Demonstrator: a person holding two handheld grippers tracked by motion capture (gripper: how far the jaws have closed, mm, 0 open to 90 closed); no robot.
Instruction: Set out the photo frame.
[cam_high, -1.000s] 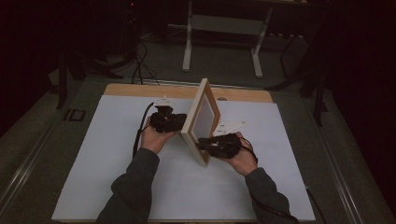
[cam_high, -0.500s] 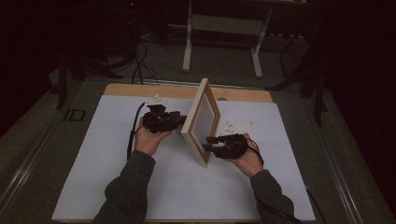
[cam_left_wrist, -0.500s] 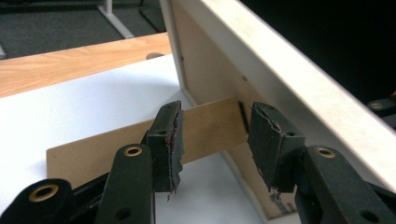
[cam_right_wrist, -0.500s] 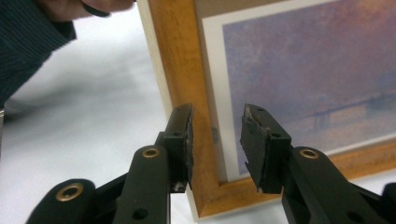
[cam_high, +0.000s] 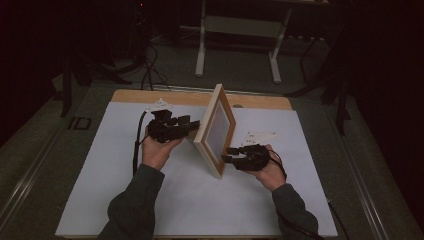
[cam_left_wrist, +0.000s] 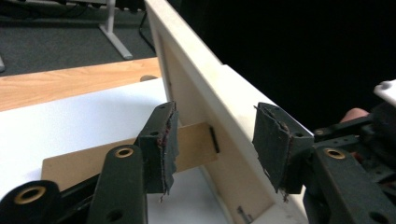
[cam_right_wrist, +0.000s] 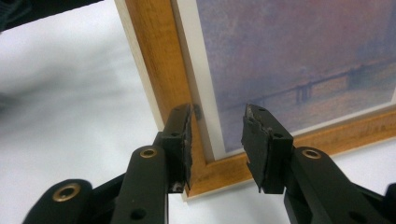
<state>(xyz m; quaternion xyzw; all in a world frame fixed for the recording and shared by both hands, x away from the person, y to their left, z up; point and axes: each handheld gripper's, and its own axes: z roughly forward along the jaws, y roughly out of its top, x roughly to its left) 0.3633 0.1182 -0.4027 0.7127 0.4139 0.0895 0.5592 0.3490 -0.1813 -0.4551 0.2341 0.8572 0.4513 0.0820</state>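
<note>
Dim high view, dark surroundings, brighter gripper views, near jaws slightly soft

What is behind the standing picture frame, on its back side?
Behind the picture frame, the left gripper view shows a brown cardboard prop leg joined to the plain backing, reaching down to the white table. The left gripper blocks part of the leg.

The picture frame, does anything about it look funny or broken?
Nothing looks broken. The picture frame stands upright on the white table, propped from behind by its cardboard stand. It sits at a slant to the table's edges. The left claw and right claw are open on either side.
</note>
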